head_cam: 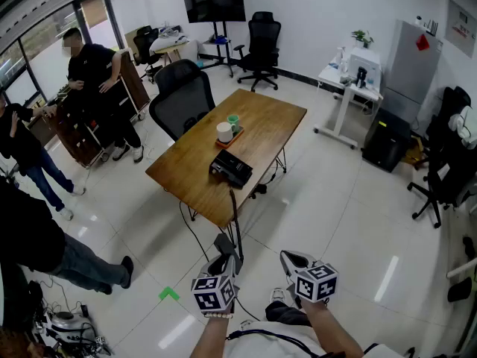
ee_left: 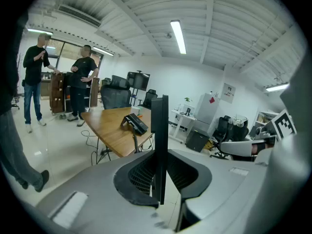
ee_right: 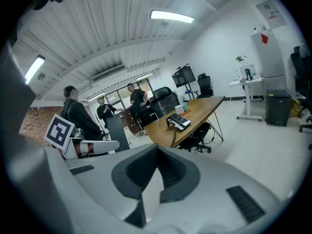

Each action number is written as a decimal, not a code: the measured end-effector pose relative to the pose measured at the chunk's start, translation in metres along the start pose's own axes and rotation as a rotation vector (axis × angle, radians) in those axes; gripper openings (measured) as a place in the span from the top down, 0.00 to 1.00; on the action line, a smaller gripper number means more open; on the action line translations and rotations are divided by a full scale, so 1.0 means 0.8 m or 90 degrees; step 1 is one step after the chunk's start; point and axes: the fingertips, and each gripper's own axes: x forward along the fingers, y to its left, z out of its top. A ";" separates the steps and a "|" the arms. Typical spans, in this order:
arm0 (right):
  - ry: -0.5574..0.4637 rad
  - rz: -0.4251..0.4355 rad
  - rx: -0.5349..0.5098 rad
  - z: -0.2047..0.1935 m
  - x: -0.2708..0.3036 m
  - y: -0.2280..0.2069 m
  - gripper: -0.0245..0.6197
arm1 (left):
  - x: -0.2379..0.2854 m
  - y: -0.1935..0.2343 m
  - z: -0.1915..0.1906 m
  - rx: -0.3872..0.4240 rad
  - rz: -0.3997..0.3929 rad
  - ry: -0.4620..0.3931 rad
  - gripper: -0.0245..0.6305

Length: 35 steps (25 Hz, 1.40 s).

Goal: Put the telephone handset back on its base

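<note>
Right claw [ee_right: 153,179] closed; telephone [head_cam: 231,168] distant, indistinct

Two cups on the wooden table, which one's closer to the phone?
The white mug: it's the larger one, on the side toward the telephone. The small green cup stands behind it, farther off.

Open floor [head_cam: 335,215] before table [head_cam: 261,118]

Ceiling strip lights [ee_left: 178,35] are lighting brightly and evenly; daylight is entering at the window [head_cam: 22,58]. Glare streaks are showing on the floor [head_cam: 387,278]. Both gripper views are bowing, vignetting black at the edges; left tool [ee_left: 159,130] and right tool [ee_right: 155,152] are blurring.
</note>
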 end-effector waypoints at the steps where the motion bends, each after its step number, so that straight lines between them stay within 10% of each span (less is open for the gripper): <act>1: 0.000 0.001 0.000 0.001 0.001 -0.001 0.96 | 0.002 0.000 0.001 -0.001 -0.001 0.000 0.85; 35: 0.027 0.068 0.027 0.079 0.083 -0.148 0.96 | 0.129 0.037 0.163 -0.127 -0.005 -0.099 0.85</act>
